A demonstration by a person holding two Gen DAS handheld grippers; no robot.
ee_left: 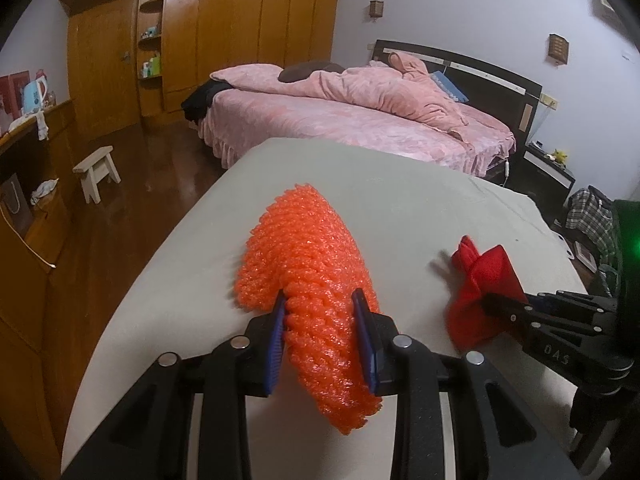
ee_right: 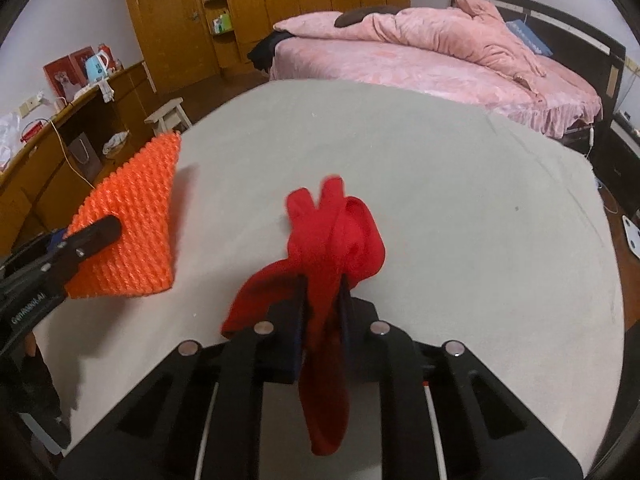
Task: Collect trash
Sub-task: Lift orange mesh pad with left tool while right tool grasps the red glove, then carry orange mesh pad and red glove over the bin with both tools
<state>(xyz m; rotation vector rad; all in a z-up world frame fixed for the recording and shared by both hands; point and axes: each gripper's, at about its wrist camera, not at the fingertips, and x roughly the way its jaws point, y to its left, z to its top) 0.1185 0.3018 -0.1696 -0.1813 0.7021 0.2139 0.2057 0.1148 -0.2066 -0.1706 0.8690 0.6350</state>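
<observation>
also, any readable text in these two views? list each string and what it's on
"DAS" on the black body of the right gripper, seen in the left wrist view; it holds the red cloth.
"GenRobot.AI", partly blurred so my best reading, on the body of the left gripper, seen in the right wrist view; it holds the orange foam net.
Print on the red box and shelf items: too small to read.

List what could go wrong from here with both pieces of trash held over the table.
1. The left gripper pinches only a narrow band of the orange foam net; springy foam could slip free.
2. The right gripper clamps the red cloth mid-length, so its loose ends dangle and may snag or drag on the grey table cover.
3. The grippers are close; they could bump each other.
</observation>
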